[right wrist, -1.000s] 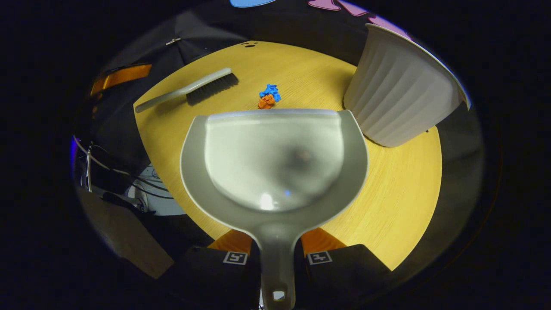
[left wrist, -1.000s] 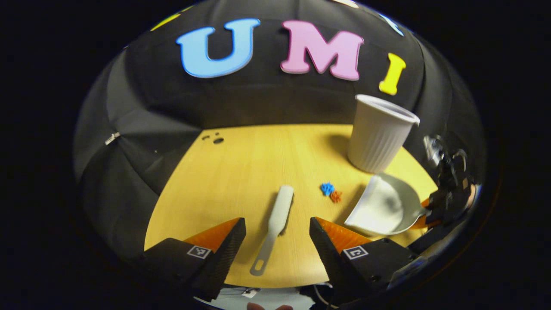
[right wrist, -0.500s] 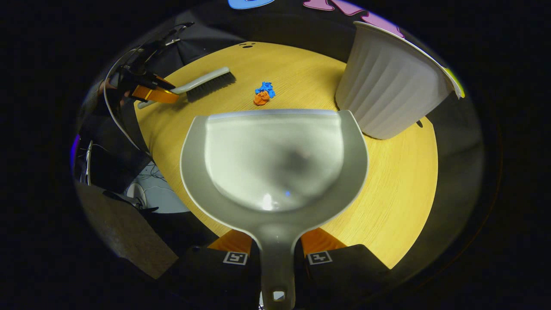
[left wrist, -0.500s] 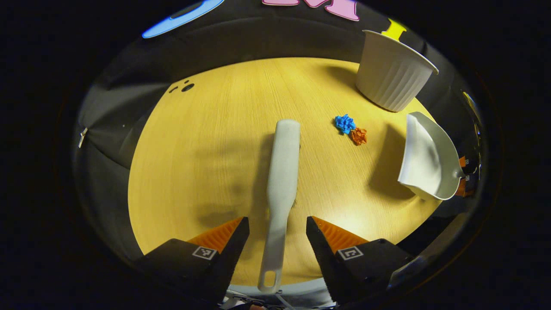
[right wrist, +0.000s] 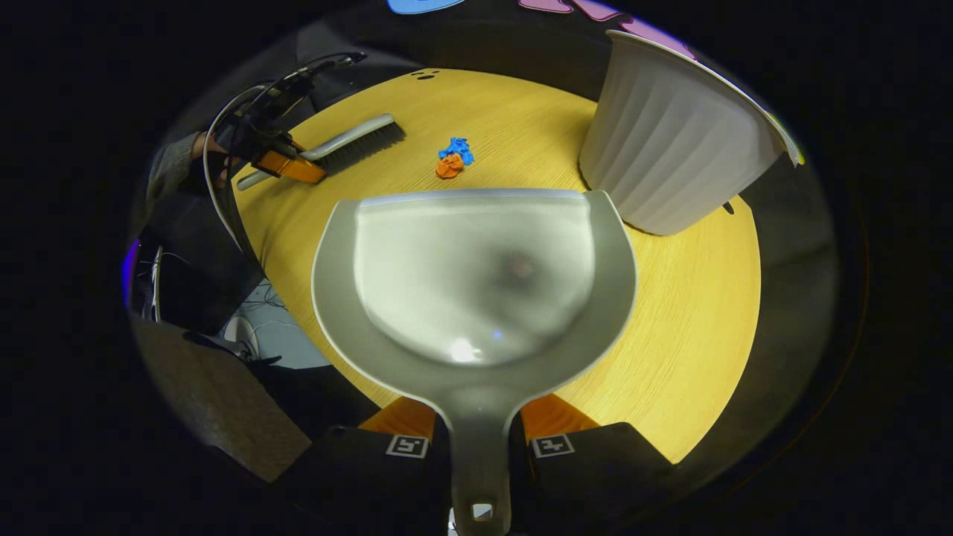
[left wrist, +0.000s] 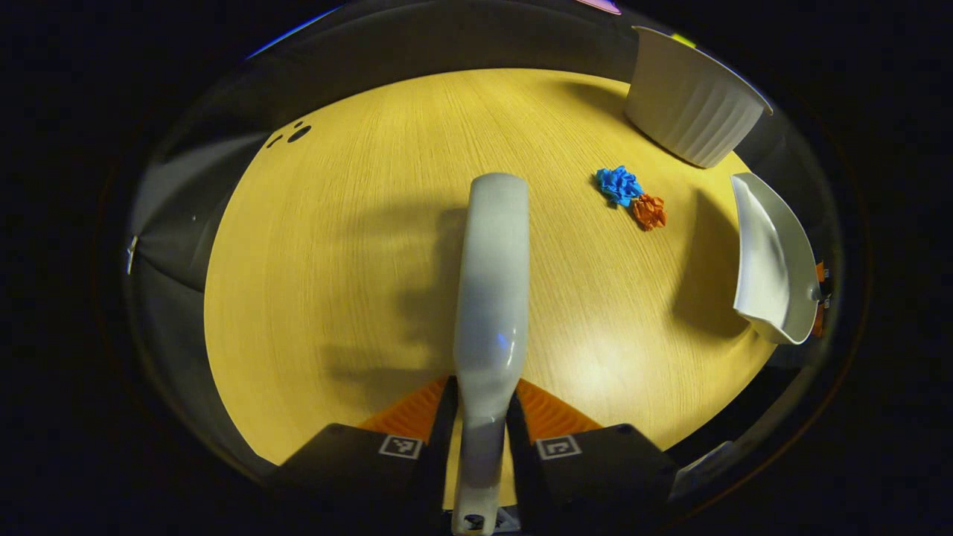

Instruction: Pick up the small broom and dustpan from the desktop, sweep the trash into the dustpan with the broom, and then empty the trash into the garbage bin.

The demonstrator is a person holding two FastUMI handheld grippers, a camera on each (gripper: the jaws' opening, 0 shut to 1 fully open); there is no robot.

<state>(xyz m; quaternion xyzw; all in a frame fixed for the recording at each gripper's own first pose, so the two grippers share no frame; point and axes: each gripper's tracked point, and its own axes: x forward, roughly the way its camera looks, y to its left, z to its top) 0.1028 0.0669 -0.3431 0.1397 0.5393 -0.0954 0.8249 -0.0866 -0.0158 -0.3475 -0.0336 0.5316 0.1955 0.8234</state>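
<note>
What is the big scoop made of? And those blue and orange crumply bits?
The dustpan looks like smooth grey plastic: it is shiny, with a bright glint in its bowl. The blue scrap and the orange scrap look like crumpled paper, all wrinkles and dull, though they might be thin foil or plastic.

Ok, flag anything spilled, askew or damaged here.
Only the trash stands out: a blue scrap and an orange scrap lie loose on the table, touching. The bin stands upright, and the dustpan looks empty.
</note>
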